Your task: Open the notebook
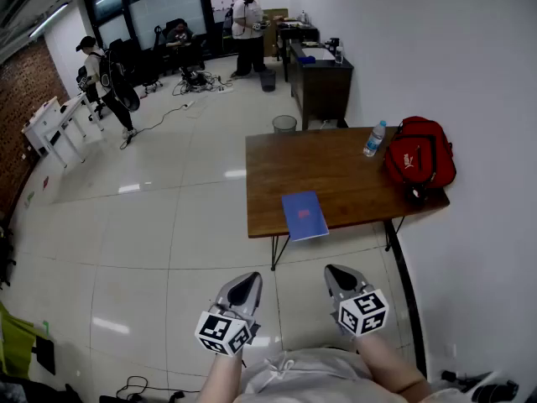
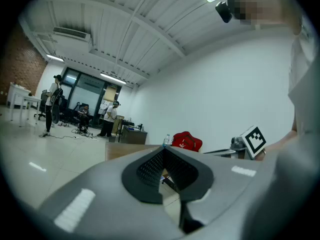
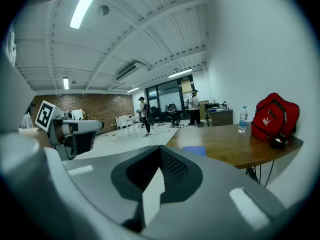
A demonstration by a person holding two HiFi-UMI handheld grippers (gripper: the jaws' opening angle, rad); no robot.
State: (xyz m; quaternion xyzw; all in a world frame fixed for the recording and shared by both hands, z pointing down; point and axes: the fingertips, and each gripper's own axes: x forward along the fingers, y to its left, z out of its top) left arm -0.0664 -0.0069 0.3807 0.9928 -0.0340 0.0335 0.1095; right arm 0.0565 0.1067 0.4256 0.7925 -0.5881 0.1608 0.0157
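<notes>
Short of the desk (image 1: pixel 336 179), over the pale floor (image 1: pixel 185 250), two grippers hang side by side, well apart from the desk and everything on it. The left gripper (image 1: pixel 244 284) has its jaws pressed together at the tips. Behind the tips only a thin slit shows where the dark pads curve away from each other, and nothing sits in it. The right gripper (image 1: pixel 339 274) stands the same way, with its tips meeting and nothing pinched. Neither gripper touches anything. Each carries one marker cube (image 1: pixel 225 332), so there are two cubes in all.

One notebook (image 1: pixel 304 215), blue and closed, lies flat at the desk's near edge, toward its left corner. Its near side appears to jut slightly past that edge.

One clear bottle (image 1: pixel 374 139) with a blue cap stands upright near the desk's far edge, toward the right. One red bag (image 1: pixel 419 154) sits just beside the bottle at the desk's right end. One small dark thing (image 1: pixel 413 194) lies at the bag's near side, too small to make out.

One bin (image 1: pixel 284 123) stands on the floor just beyond the desk's far left corner. Three people (image 1: pixel 249 28) are well beyond the desk, at the far end of the room.
</notes>
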